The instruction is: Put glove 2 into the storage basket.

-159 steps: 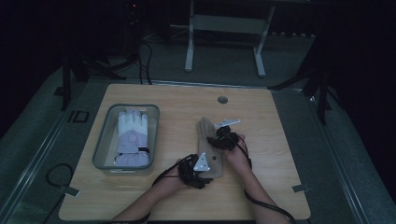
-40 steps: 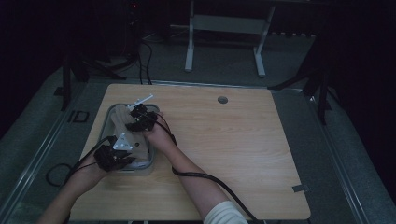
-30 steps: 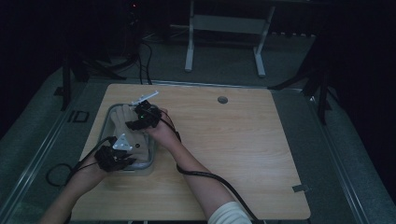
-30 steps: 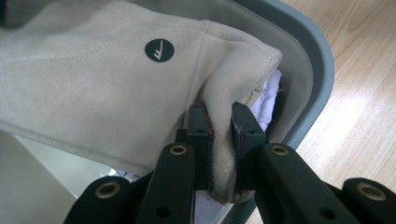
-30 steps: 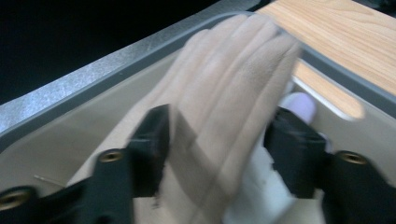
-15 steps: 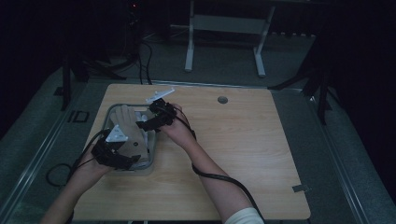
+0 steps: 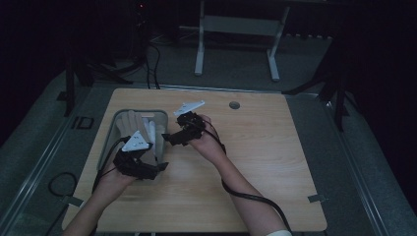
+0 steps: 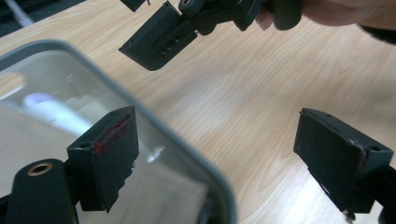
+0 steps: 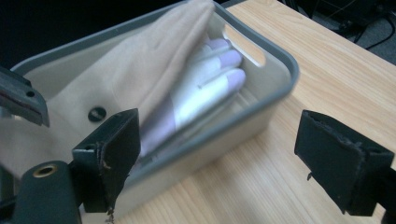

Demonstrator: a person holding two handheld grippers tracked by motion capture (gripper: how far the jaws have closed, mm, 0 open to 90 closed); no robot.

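Tan glove [image 9: 135, 79] lies in grey bin [image 7: 109, 133] at table's [image 7: 275, 162] left side, on top of white glove [image 9: 205, 84].

Left gripper [image 7: 156, 166]: jaws wide, just been opening, nothing between; one jaw over bin rim.

Right gripper [image 7: 166, 138]: jaws wide, just been opening, empty; just beside bin's right wall, clear of both gloves.

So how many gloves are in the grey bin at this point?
2 that I can tell. A beige glove lies on top in the grey bin, and a white glove lies under it toward the slotted end. More could be hidden underneath.
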